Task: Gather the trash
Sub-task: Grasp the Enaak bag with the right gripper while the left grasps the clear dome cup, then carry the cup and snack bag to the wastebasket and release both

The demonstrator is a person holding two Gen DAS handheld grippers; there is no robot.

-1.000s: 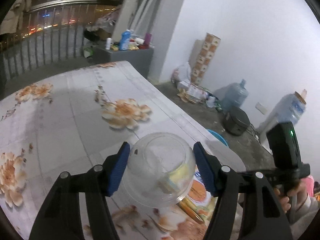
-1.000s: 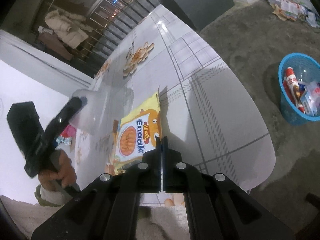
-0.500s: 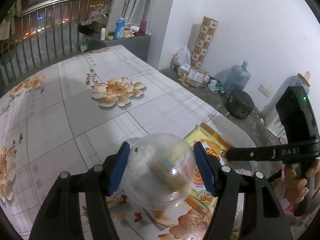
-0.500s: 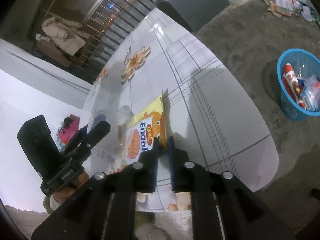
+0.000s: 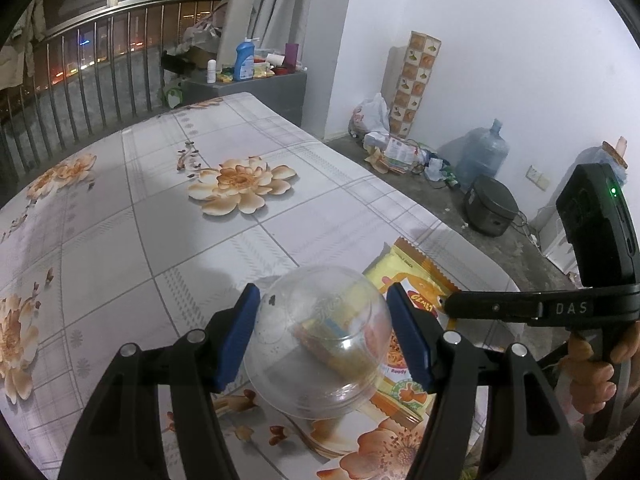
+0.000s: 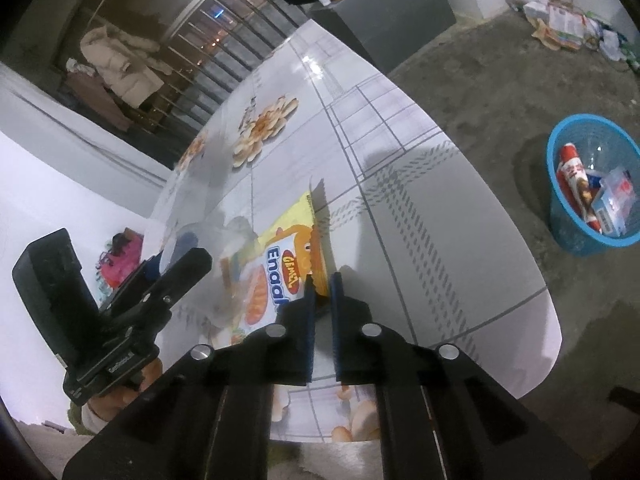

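Two grippers work over the flowered table (image 5: 120,216): the left gripper (image 5: 324,328) clamps a clear plastic dome lid (image 5: 320,344), the right gripper (image 6: 321,280) stands slightly parted around the yellow snack bag's (image 6: 280,256) edge. Farther off, a blue basket (image 6: 592,192) of trash sits on the floor.

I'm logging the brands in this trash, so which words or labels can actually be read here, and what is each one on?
"Enaak", last letter partly hidden by the tongs: yellow snack packet on the table.
"GEMEZ", I think, small orange logo: same packet.
"Ready", part of a line: packet in the left view.
"DAS", cut off: arm of the right tongs.
Print on the left tongs' body: too small to read.
Labels in the blue basket: blurred.
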